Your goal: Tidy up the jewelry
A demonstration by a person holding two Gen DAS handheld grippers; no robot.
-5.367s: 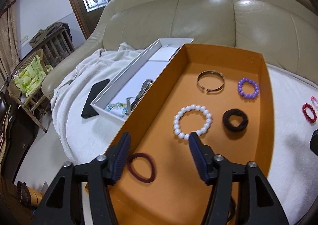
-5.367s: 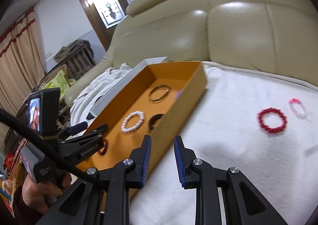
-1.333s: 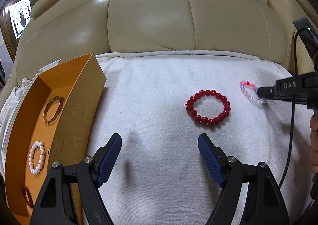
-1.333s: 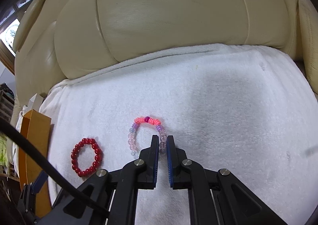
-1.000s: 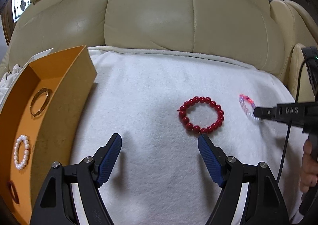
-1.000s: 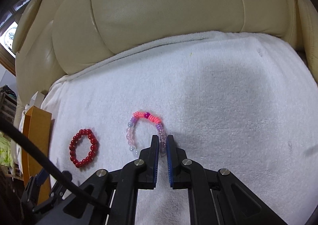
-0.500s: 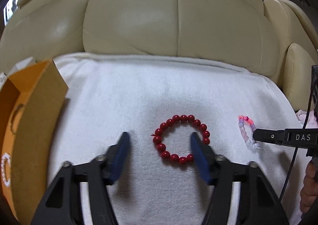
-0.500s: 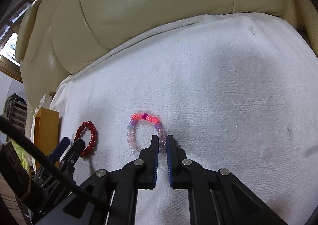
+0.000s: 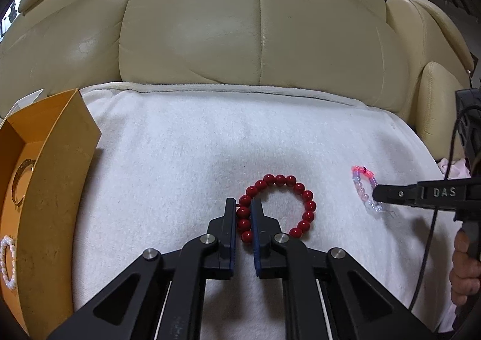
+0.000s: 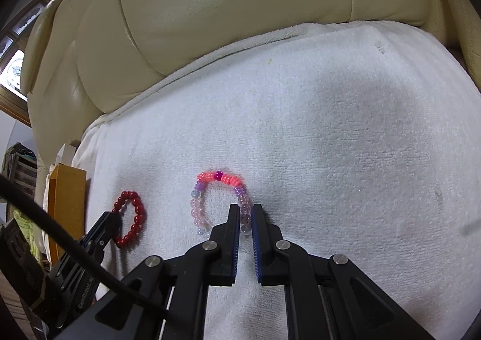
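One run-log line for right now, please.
left hand-held gripper: shut on red bracelet | right hand-held gripper: shut on pastel bracelet | both on towel

Soft overhead light, glare on leather, fisheye bending, dark vignetted corners.

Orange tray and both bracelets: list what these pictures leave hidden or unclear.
- Orange tray: the left wrist view's edge cuts it off; most of its floor is unseen.
- Pearl bracelet: half cropped by that edge.
- Red bracelet: the left gripper fingers hide its nearest beads.
- Pastel bracelet: the right gripper covers its near end.
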